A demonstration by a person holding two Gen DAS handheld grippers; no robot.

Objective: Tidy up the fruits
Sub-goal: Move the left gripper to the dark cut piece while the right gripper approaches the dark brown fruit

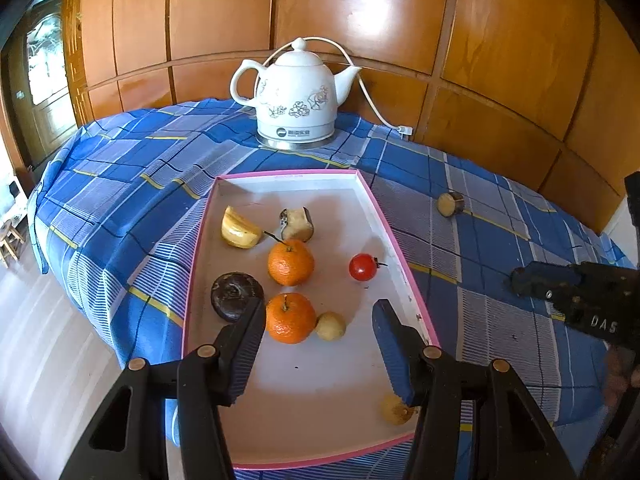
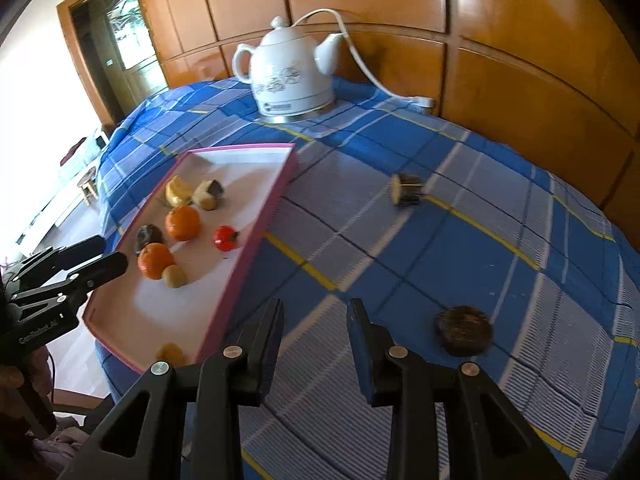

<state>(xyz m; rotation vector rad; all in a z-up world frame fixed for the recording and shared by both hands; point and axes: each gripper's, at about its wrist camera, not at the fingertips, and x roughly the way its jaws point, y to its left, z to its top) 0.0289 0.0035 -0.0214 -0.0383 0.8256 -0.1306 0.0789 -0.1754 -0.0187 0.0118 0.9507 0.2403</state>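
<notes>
Most fruit is already collected in the pink-rimmed tray [image 1: 400,240]; both the left gripper [image 1: 320,344] and right gripper [image 2: 316,340] are held spread and empty, so the dark round fruit [image 2: 464,330] on the tablecloth [image 2: 460,248] is judged next, approached from above.

Glossy orange wood-panelled wall [image 1: 360,20] across the top; glazed wooden door [image 1: 44,80] upper left; pale floor [image 1: 48,352] lower left.

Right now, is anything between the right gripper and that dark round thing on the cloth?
No, nothing visible: only bare tablecloth lies between the right gripper and the dark round piece. Its jaws hold nothing.
</notes>
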